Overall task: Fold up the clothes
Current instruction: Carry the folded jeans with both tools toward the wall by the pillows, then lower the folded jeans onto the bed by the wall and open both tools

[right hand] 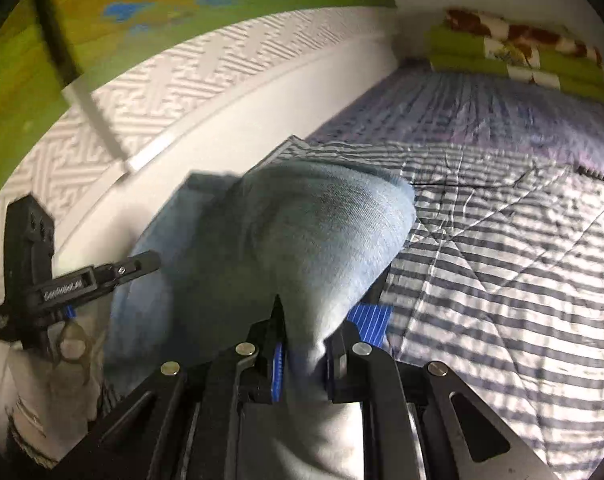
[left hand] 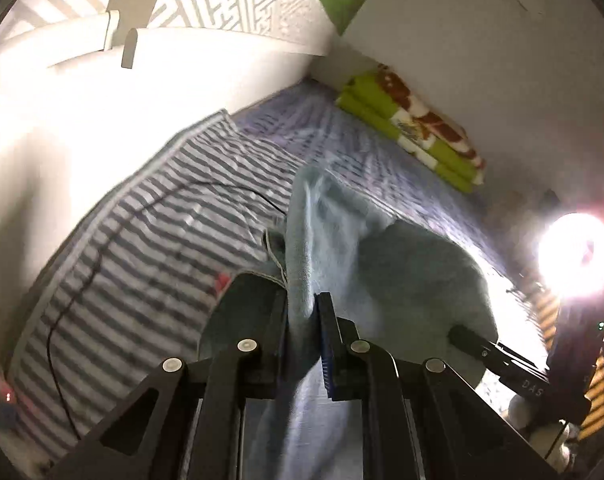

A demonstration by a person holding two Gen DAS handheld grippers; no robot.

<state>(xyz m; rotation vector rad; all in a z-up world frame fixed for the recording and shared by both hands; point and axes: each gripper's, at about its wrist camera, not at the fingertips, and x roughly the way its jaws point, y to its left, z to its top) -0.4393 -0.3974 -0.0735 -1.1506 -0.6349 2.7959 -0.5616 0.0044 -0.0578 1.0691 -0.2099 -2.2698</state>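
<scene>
Both claws are pinching the pale blue garment [left hand: 329, 240] — left claw [left hand: 302, 320], right claw [right hand: 303, 344] — soft, light knit, sagging toward six o'clock; edges are gripping best.

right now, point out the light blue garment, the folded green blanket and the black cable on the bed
light blue garment [right hand: 302, 232]: right wrist view, on its bulging middle
folded green blanket [left hand: 365, 100]: left wrist view, on a green fold
black cable [left hand: 98, 248]: left wrist view, on its curve over the striped quilt [left hand: 142, 264]
</scene>
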